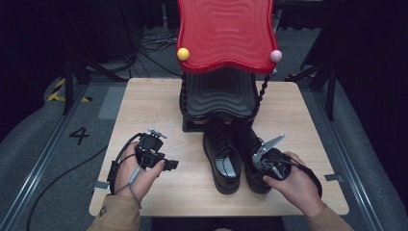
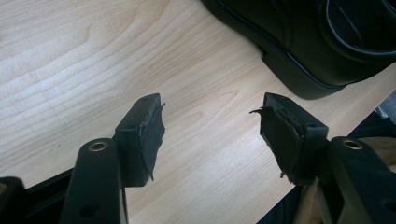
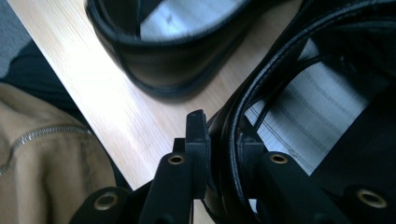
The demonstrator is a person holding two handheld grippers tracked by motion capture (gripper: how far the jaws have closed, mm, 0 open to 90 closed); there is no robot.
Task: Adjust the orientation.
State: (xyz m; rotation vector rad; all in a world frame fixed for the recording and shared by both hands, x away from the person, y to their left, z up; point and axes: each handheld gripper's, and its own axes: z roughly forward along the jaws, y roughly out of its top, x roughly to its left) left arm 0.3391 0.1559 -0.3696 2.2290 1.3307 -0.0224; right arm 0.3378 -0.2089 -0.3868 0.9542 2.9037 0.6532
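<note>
Right gripper [image 3: 219, 140]: in the right gripper view its two fingers [image 3: 196, 135] straddle the back collar of the right shoe [image 3: 317, 112], one outside the black leather wall, one inside over the pale lining; the pads sit against the rim, so this reads as a grasp on the collar. No earlier picture to compare. The same view puts the heel of the left shoe [image 3: 163, 51] at upper centre, with bare worktop [image 3: 116, 116] running diagonally below it and a tan sleeve [image 3: 42, 154] at lower left. The high view cannot resolve the pinch; it gives the layout instead: the right gripper [image 1: 262, 161] at lower right of centre, in the person's right hand [image 1: 293, 185], at the heel end of the right shoe [image 1: 250, 144]. The two black shoes stand side by side, touching or nearly so, heels toward the bottom of the frame, the left shoe [image 1: 220, 154] just left of its mate. Left gripper [image 2: 210, 126]: in the left gripper view its fingers [image 2: 144, 126] stand released, well apart, nothing between them, bare wood beneath; the left shoe's heel and sole edge [image 2: 303, 42] lie at upper right. In the high view the left gripper [image 1: 166, 161] is at lower left of centre, in the left hand [image 1: 137, 173], clear of the shoes. Behind the shoes, at top centre, stands a rack with a black lower tray [image 1: 216, 94] and a red upper tray [image 1: 226, 33].
</note>
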